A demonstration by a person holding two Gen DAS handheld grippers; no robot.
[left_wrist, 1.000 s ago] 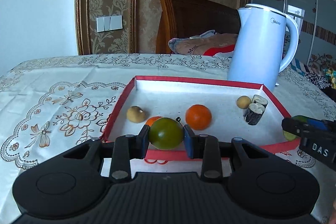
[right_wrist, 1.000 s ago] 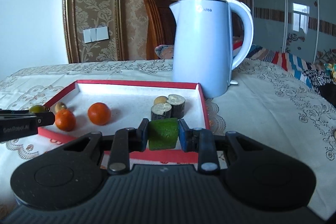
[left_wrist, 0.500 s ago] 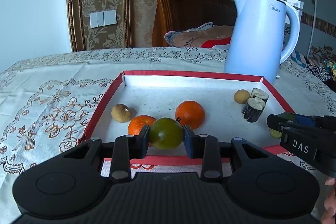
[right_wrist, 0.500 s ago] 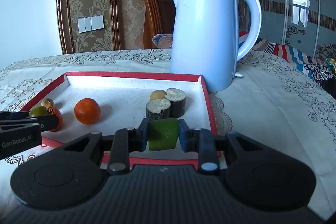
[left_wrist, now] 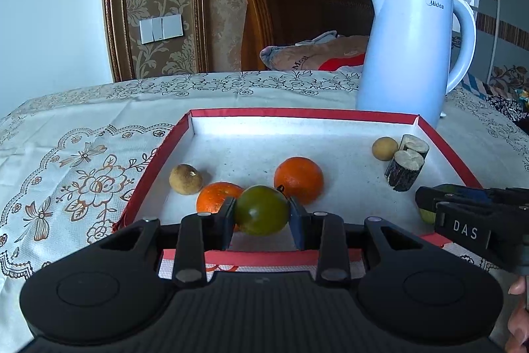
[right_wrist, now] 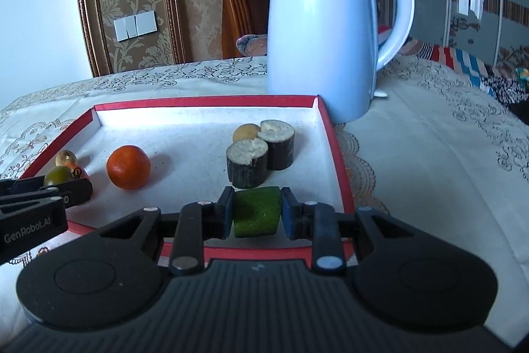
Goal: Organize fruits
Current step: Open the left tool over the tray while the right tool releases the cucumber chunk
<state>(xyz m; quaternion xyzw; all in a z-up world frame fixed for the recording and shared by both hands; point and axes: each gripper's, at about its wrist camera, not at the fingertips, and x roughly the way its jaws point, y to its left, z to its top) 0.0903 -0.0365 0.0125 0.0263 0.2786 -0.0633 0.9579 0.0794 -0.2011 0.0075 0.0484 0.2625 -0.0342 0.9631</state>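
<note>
The left gripper [left_wrist: 262, 215] pinches a round green fruit [left_wrist: 261, 210] and the right gripper [right_wrist: 257, 215] a cut green chunk [right_wrist: 257, 211], each over the red tray's [left_wrist: 271, 257] near rim just ahead; both look light, firm, and best held across the middle.

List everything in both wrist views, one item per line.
tray: 1, red rim, white floor, on the table
oranges: 2, orange, tray's left half
brown fruits: 2, tan, one far left, one beside the logs
logs: 2, dark bark, tray's right side
kettle: 1, white, behind the tray
tablecloth: 1, cream, floral
left claw: shut on the green round fruit
right claw: shut on the green chunk
</note>
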